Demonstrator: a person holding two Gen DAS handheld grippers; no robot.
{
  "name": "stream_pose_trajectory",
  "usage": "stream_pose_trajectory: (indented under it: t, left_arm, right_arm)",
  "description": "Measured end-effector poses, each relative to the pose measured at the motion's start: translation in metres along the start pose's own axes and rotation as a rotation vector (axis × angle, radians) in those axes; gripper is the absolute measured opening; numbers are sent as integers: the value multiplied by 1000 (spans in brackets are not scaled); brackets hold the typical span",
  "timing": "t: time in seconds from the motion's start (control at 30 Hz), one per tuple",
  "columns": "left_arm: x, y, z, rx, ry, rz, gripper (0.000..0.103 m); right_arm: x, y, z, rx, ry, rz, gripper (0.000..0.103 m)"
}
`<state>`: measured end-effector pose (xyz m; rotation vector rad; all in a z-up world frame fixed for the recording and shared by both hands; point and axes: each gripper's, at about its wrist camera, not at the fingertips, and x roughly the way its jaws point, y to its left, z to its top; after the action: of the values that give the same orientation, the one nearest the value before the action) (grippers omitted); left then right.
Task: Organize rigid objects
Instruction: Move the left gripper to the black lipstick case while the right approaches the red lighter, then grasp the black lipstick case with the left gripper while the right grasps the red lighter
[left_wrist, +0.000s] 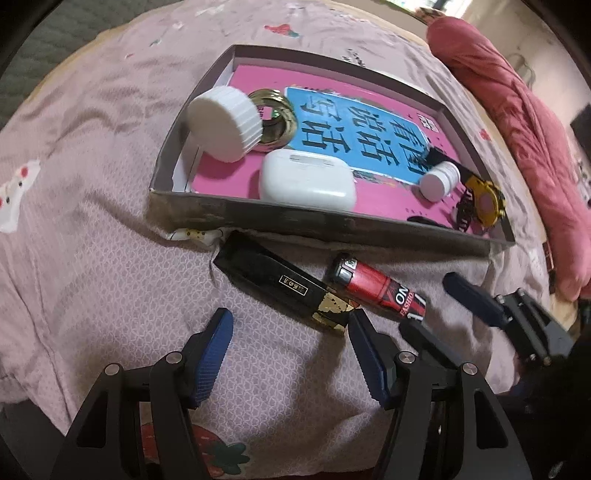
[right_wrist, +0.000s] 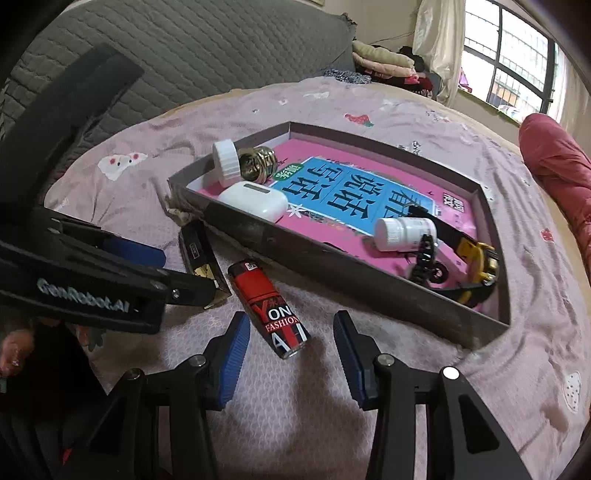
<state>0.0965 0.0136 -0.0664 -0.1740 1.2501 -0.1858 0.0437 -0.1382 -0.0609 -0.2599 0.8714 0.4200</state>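
Pink bedding (right_wrist: 369, 398) sagged softly under a shallow box (right_wrist: 332, 266). Just outside its near wall lay a red lighter (right_wrist: 267, 306) and a black-and-gold case (left_wrist: 280, 286), both small, stiff, probably light and slick; across their narrow sides looked safest. Left gripper (left_wrist: 288, 343) and right gripper (right_wrist: 291, 347) hung spread, empty.

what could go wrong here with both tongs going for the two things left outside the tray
1. The black and gold box and the red lighter lie nearly touching, so the left tongs and right tongs, both open, may collide or knock the neighbouring item.
2. Both lie on soft, wrinkled bedding, so they may sink or roll away.
3. The tray is already crowded near its front wall; a drop could hit the white earbud case.
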Motion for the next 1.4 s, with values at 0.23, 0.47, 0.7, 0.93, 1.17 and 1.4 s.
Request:
stream_pose_trajectory:
  t: [0.23, 0.47, 0.7, 0.93, 1.17, 1.4]
  left_arm:
    - [6, 4, 7, -40, 5, -34, 67]
    - [7, 18, 13, -154, 20, -110, 67]
    - [15, 14, 24, -243, 49, -60, 67]
    - [29, 4, 38, -284, 103, 20, 67]
    - [42, -1, 52, -320, 124, 25, 67]
    - [51, 1, 60, -327, 132, 28, 66]
  right_arm:
    - [13, 4, 0, -23, 29, 13, 47]
    - [18, 1, 0, -10, 35, 15, 47]
    - [20, 2, 2, -19, 33, 7, 47]
    - [27, 13, 5, -89, 31, -31, 47]
    - [37, 19, 9, -127, 31, -53, 47]
    - [45, 21, 13, -107, 48, -44, 43]
